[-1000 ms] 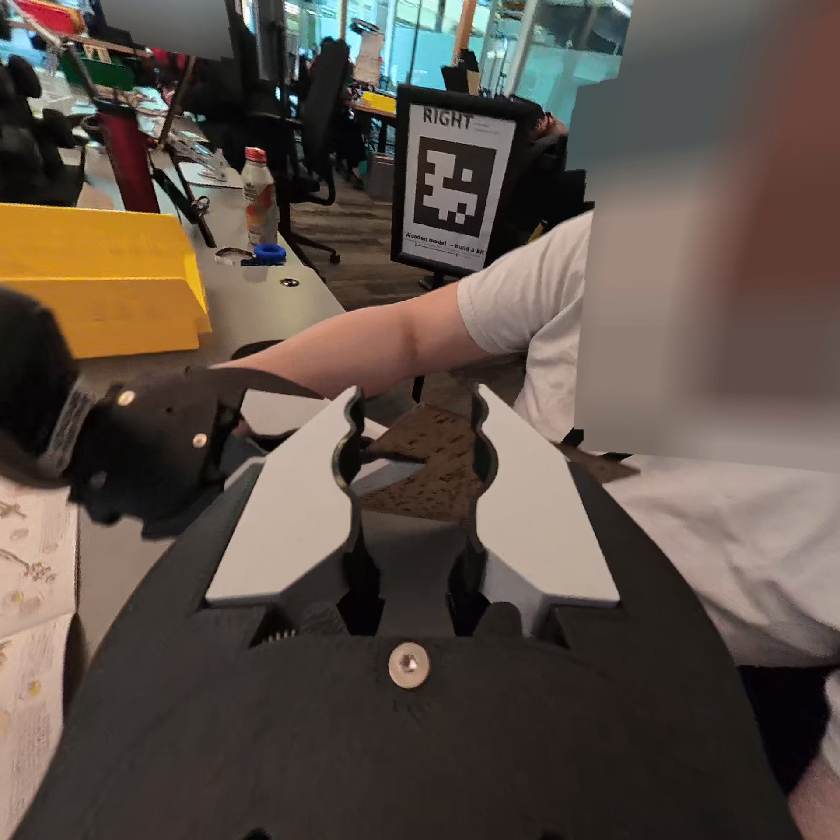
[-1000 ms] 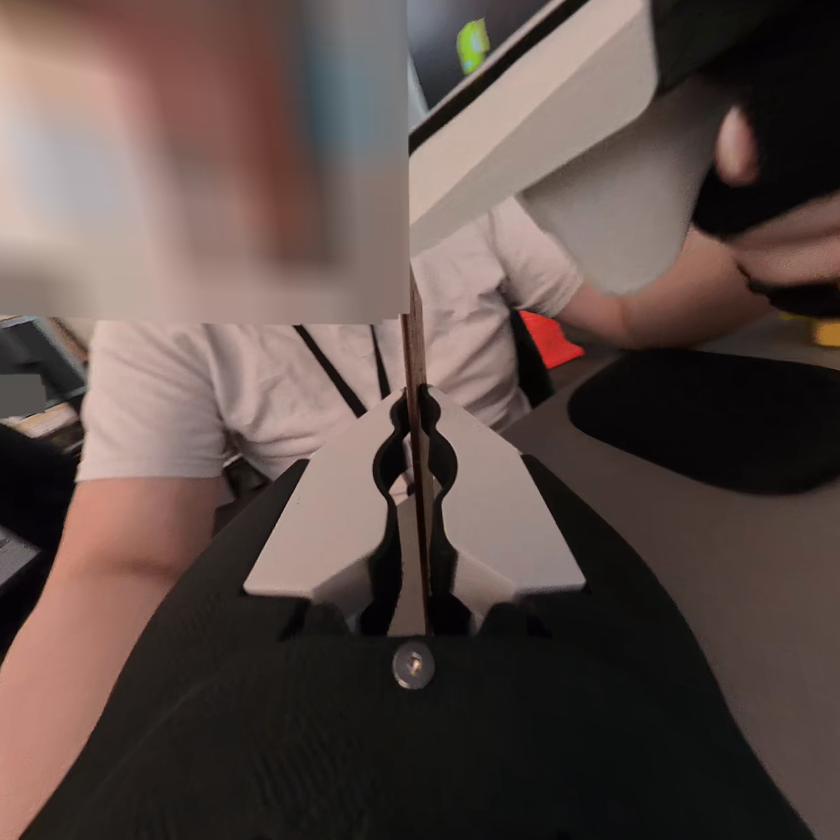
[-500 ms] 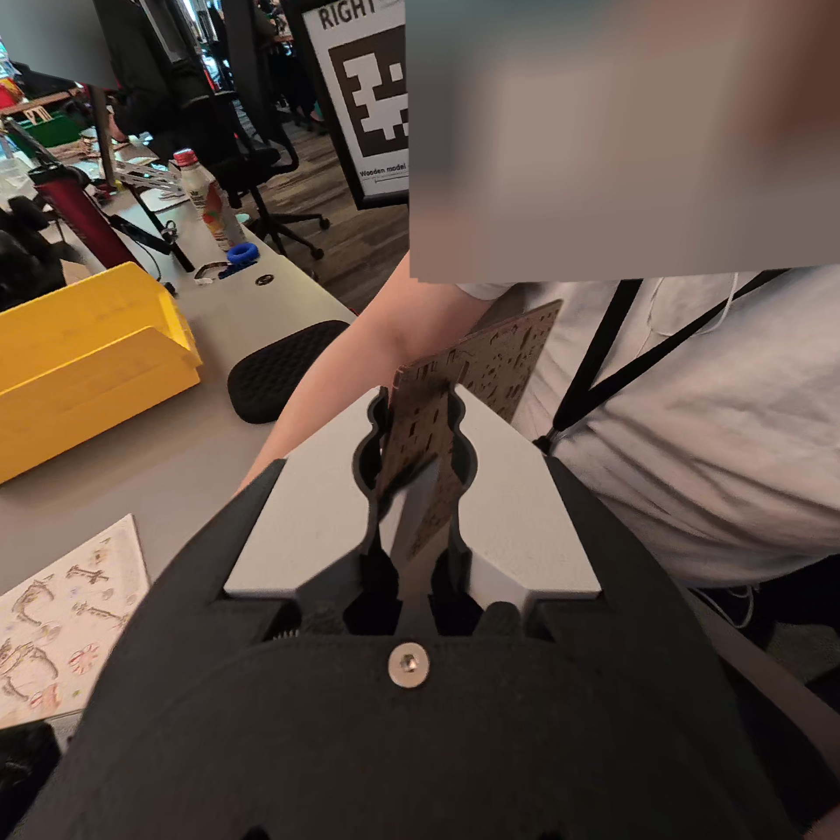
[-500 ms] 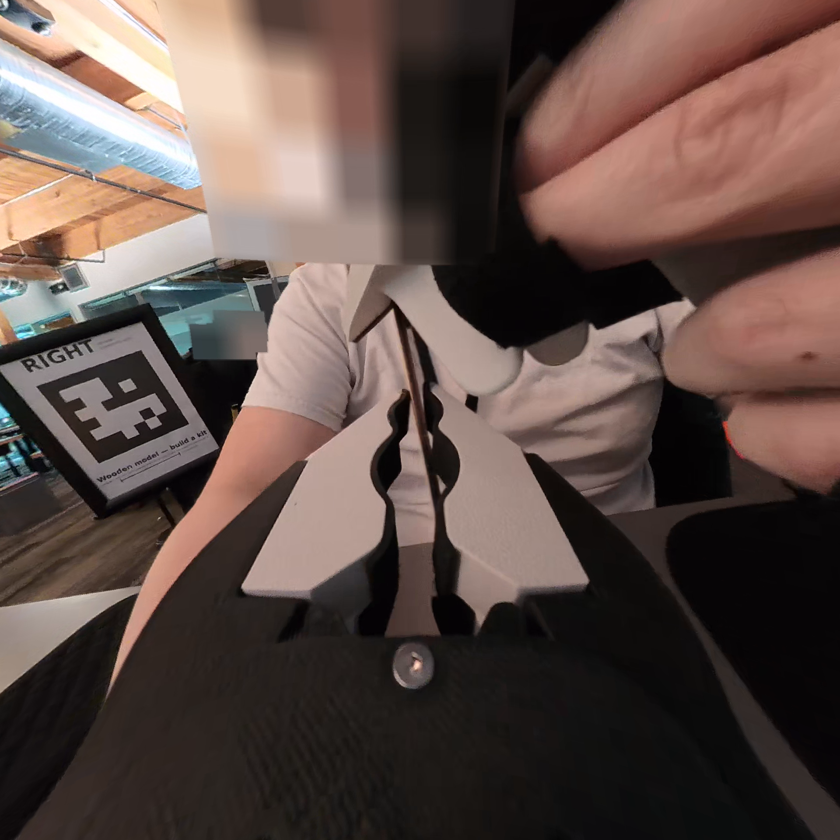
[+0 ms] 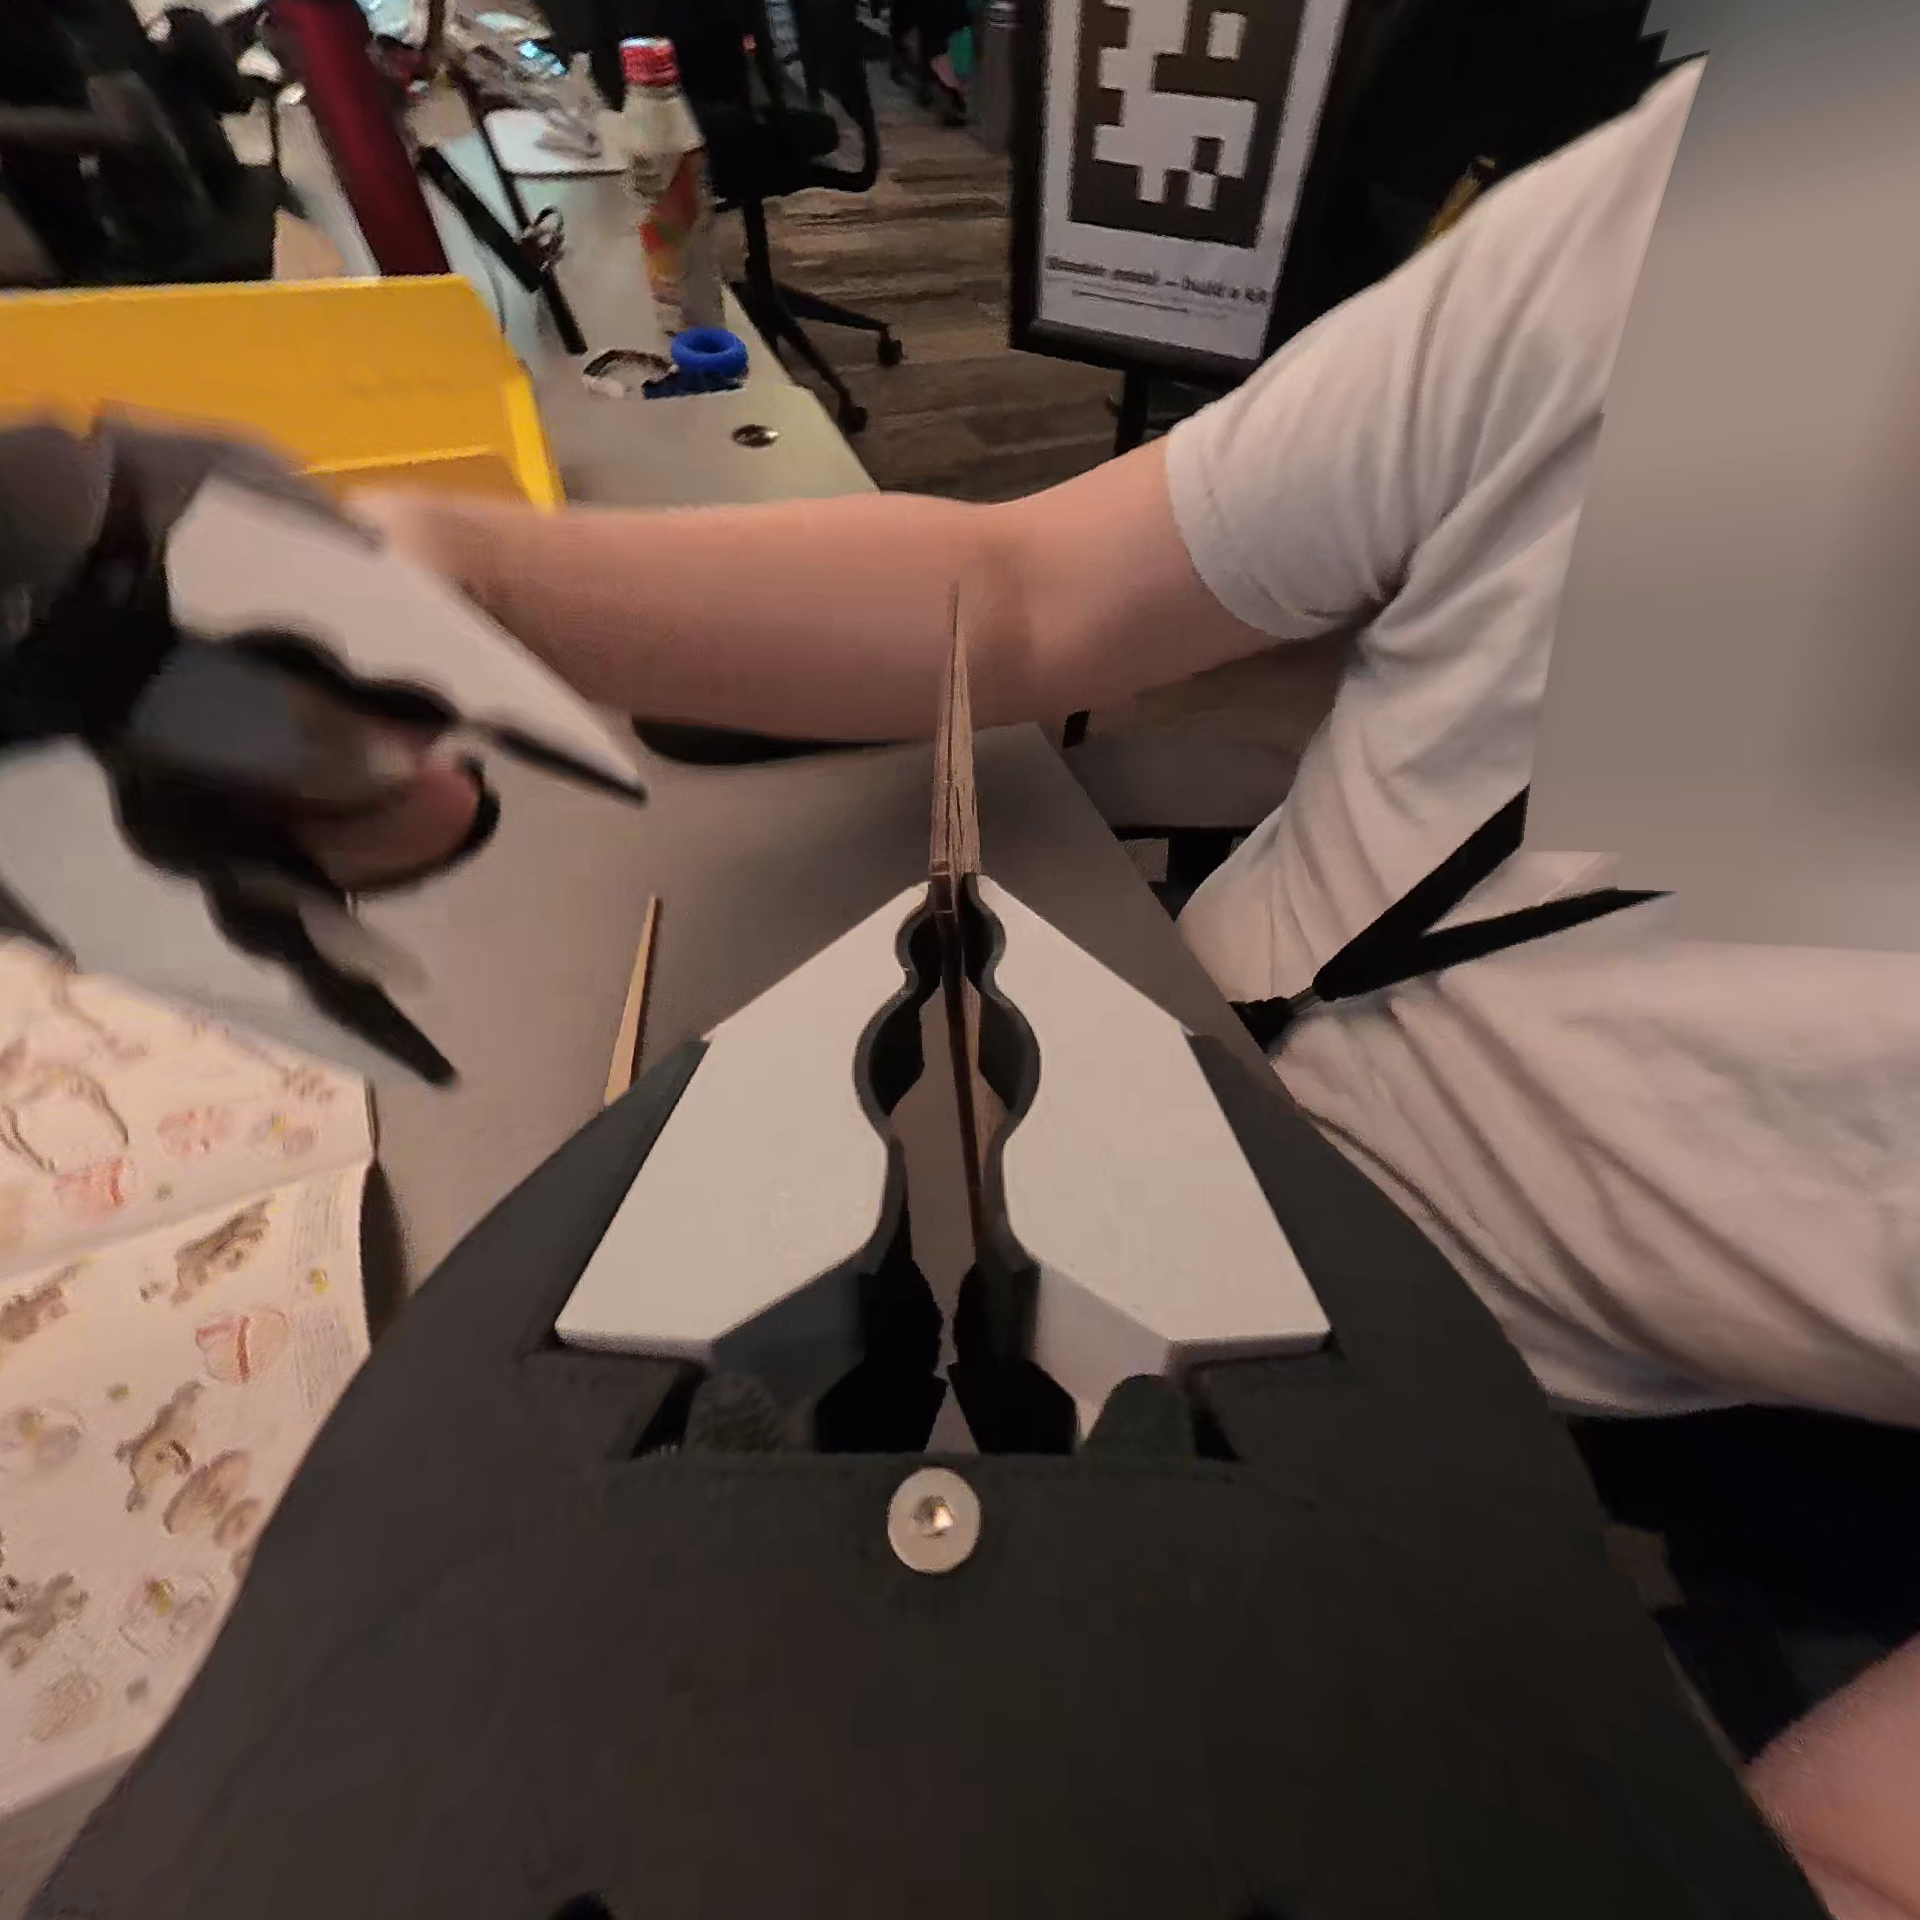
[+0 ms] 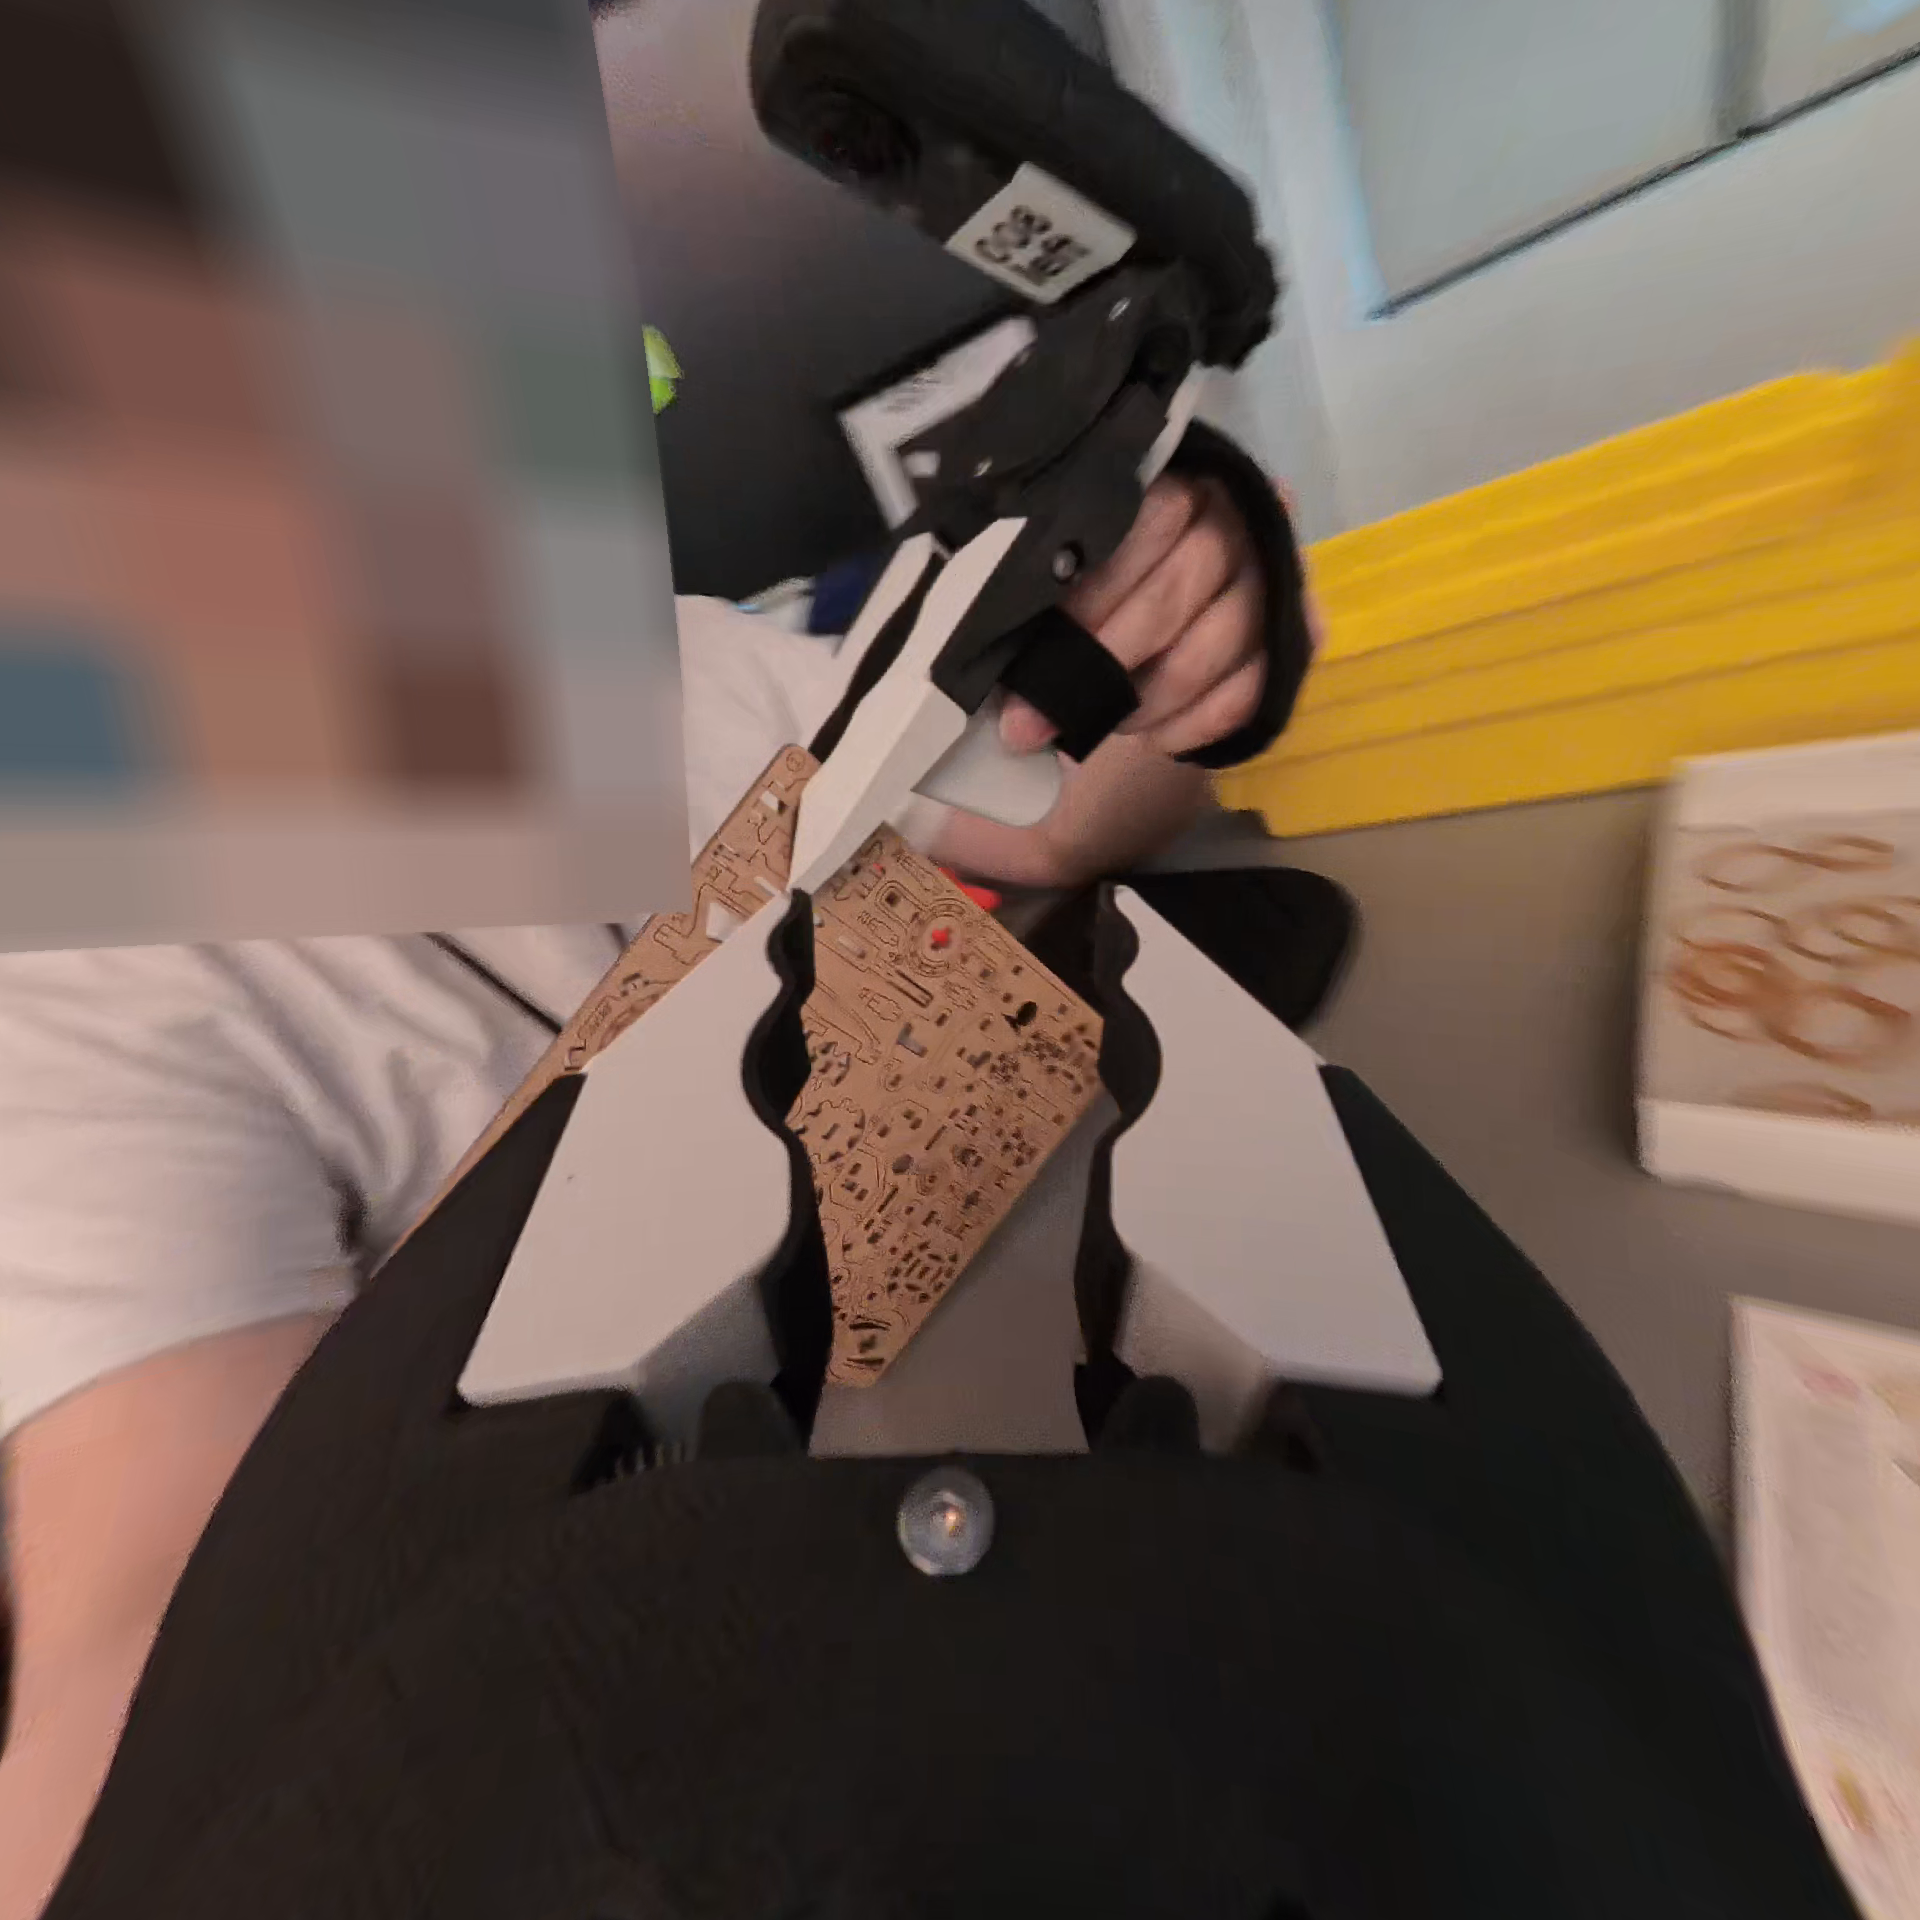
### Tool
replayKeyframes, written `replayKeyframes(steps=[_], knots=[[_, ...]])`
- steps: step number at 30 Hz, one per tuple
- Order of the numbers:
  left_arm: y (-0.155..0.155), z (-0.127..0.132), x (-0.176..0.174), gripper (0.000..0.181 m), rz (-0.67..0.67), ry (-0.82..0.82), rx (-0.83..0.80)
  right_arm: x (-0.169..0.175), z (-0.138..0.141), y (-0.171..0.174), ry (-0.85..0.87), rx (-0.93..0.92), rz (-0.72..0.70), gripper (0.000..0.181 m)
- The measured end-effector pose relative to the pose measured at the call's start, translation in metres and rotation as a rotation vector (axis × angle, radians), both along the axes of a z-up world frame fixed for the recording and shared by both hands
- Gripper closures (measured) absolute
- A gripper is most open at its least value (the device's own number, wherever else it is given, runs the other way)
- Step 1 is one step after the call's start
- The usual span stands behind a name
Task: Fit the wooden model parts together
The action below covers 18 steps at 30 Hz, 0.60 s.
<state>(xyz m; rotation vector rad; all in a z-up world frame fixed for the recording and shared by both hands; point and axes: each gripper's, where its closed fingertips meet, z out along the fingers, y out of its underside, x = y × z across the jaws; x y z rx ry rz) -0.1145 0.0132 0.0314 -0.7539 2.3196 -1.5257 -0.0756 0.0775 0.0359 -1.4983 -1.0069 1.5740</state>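
A thin laser-cut wooden parts sheet [image 6: 935, 1091] is held in the air above the grey table [image 5: 790, 831]. My left gripper [image 5: 954, 896] is shut on the sheet [image 5: 956, 748], which shows edge-on between its jaws. In the right wrist view the left gripper [image 6: 821, 862] pinches the sheet's top edge. My right gripper [image 6: 951, 902] is open and empty, and the sheet's flat face lies just beyond its fingers. In the left wrist view the right gripper [image 5: 535, 930] is blurred at the left, apart from the sheet. A thin wooden strip [image 5: 634, 997] lies on the table.
A yellow bin [image 5: 260, 374] stands at the back left, and printed instruction sheets [image 5: 156, 1299] lie at the left. The person's arm [image 5: 831, 613] crosses the table. A bottle [image 5: 665, 208], a blue ring [image 5: 709, 358] and a framed sign [image 5: 1164, 156] are farther back. A black pad [image 6: 1247, 935] lies near the bin. Left tips to right tips: about 7 cm.
The sheet has passed from right to left: my left gripper closed on it, and my right gripper opened and drew back off it.
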Motion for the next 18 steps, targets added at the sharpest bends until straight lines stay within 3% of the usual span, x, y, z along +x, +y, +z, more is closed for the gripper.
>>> replayKeyframes(steps=[3, 6, 9, 12, 14, 16, 18], knots=[[0.019, -0.003, 0.015, 0.181, 0.112, 0.095, -0.067, 0.028, 0.016, 0.004, -0.149, 0.081, -0.258, 0.125], [0.043, -0.011, 0.031, 0.181, 0.252, 0.208, -0.147, 0.039, 0.035, -0.005, -0.257, 0.134, -0.416, 0.123], [0.062, -0.02, 0.042, 0.181, 0.354, 0.329, -0.255, 0.03, 0.022, -0.007, -0.415, 0.084, -0.505, 0.116], [0.07, -0.026, 0.048, 0.181, 0.379, 0.378, -0.325, 0.02, -0.027, 0.0, -0.703, 0.021, -0.494, 0.114], [0.072, -0.028, 0.051, 0.181, 0.38, 0.383, -0.34, 0.017, -0.053, 0.004, -0.834, -0.056, -0.427, 0.15], [0.068, -0.028, 0.051, 0.181, 0.353, 0.378, -0.351, 0.003, -0.06, -0.004, -0.796, -0.163, -0.279, 0.175], [0.068, -0.03, 0.05, 0.177, 0.35, 0.385, -0.351, 0.001, -0.061, -0.005, -0.749, -0.236, -0.222, 0.178]])
